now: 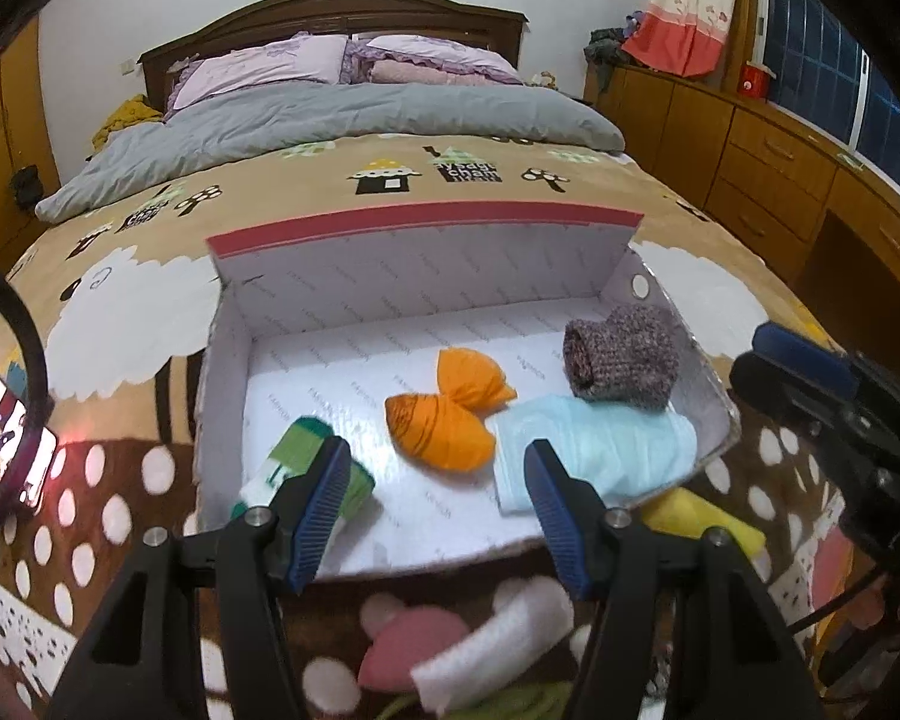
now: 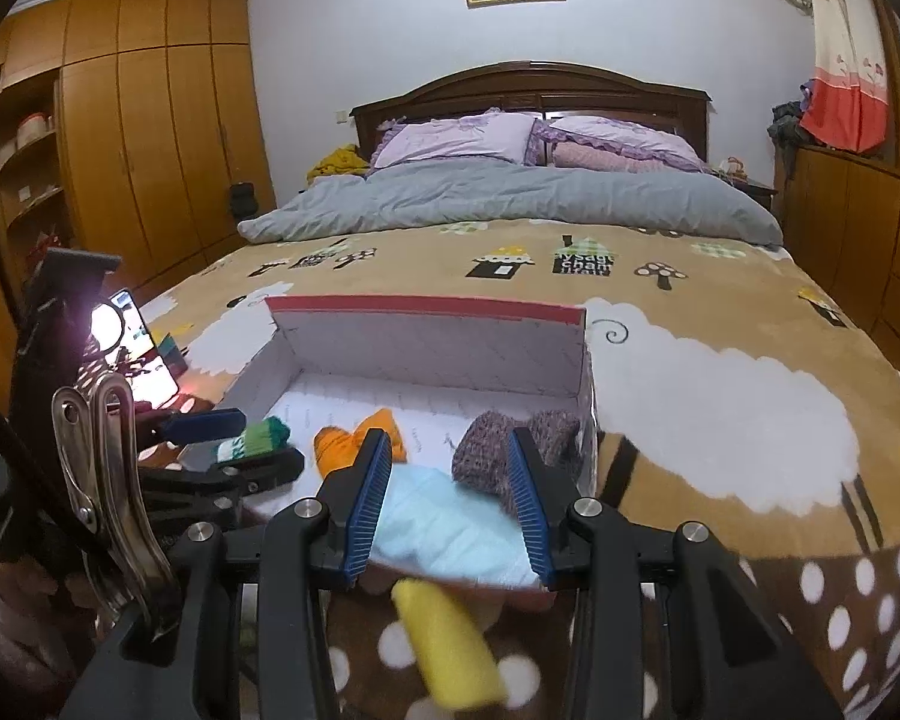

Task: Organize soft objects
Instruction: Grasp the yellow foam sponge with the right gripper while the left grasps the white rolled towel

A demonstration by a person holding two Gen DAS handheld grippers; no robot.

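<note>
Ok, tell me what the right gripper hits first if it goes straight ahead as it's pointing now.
Probably the light blue folded cloth at the near end of the box: it lies directly between the open right gripper fingers. Depth is unclear, and the purple knitted piece sits just beyond.

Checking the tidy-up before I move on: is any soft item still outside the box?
Yes. A yellow roll and a white roll lie on the blanket in front of the box, while four items sit inside.

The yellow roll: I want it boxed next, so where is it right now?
In the right wrist view, the yellow roll lies on the spotted blanket outside the box's near edge, just below the light blue cloth.
</note>
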